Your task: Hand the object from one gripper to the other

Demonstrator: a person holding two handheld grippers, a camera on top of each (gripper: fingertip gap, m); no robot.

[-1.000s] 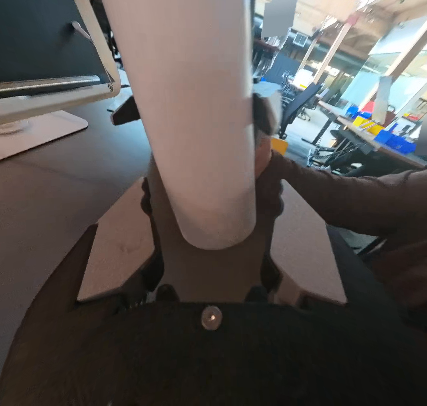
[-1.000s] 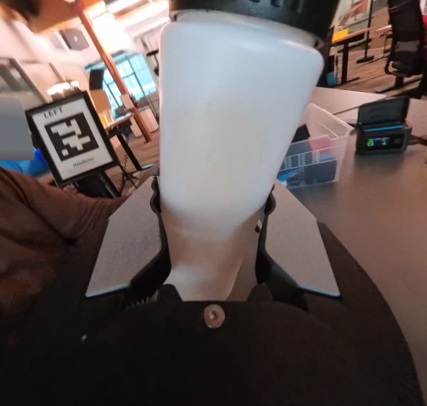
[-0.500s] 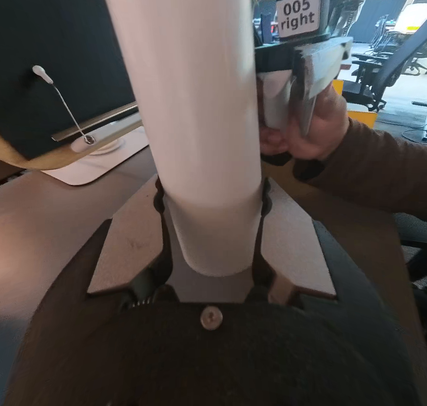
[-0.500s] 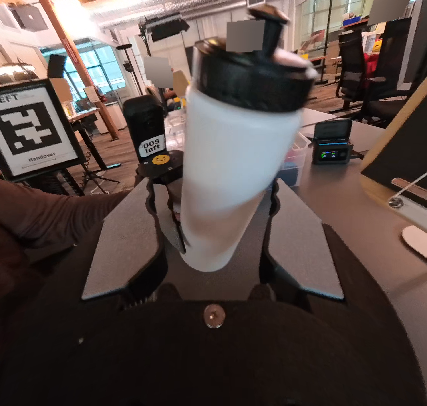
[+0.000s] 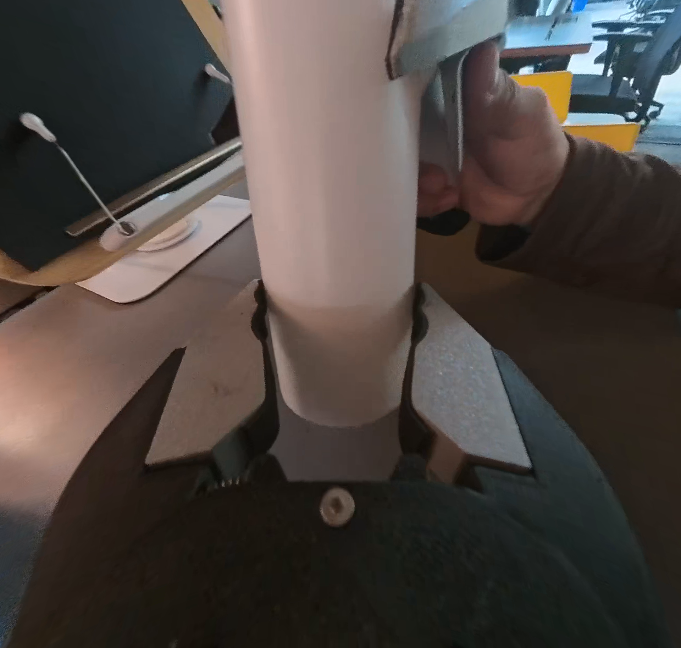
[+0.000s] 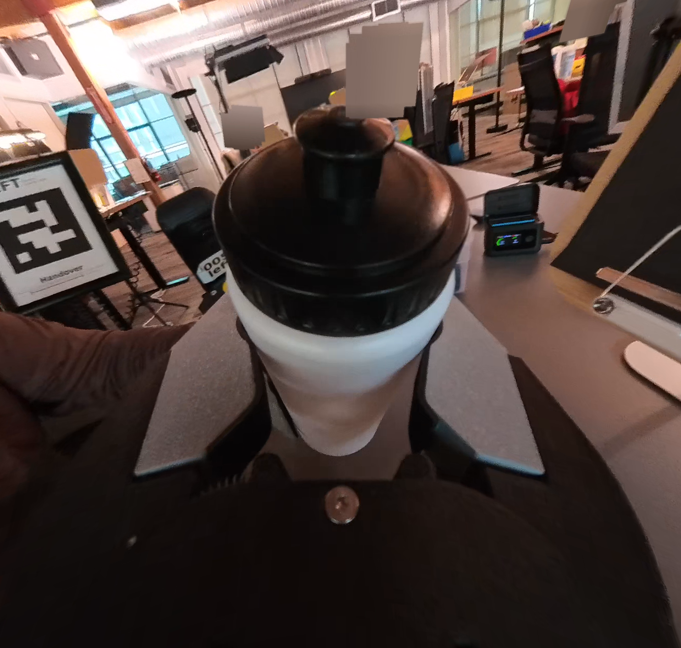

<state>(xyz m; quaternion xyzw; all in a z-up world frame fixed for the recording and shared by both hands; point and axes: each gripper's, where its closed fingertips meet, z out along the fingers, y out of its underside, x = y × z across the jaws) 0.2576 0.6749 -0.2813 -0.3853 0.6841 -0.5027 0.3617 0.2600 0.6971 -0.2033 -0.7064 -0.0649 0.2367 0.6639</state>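
Here the bottle (image 5: 324, 173) stands clamped in the left hand-held gripper (image 5: 337, 320).

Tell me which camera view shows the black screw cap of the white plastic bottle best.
The right wrist view: the black screw cap faces the camera, spout included. The left wrist view shows only the white plastic bottle body; its cap is out of frame.

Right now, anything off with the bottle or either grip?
Nothing stands out. The white bottle sits squarely between the left gripper fingers, black cap on, no spill. The right gripper brackets it just below the cap; whether it is clamped is unclear.
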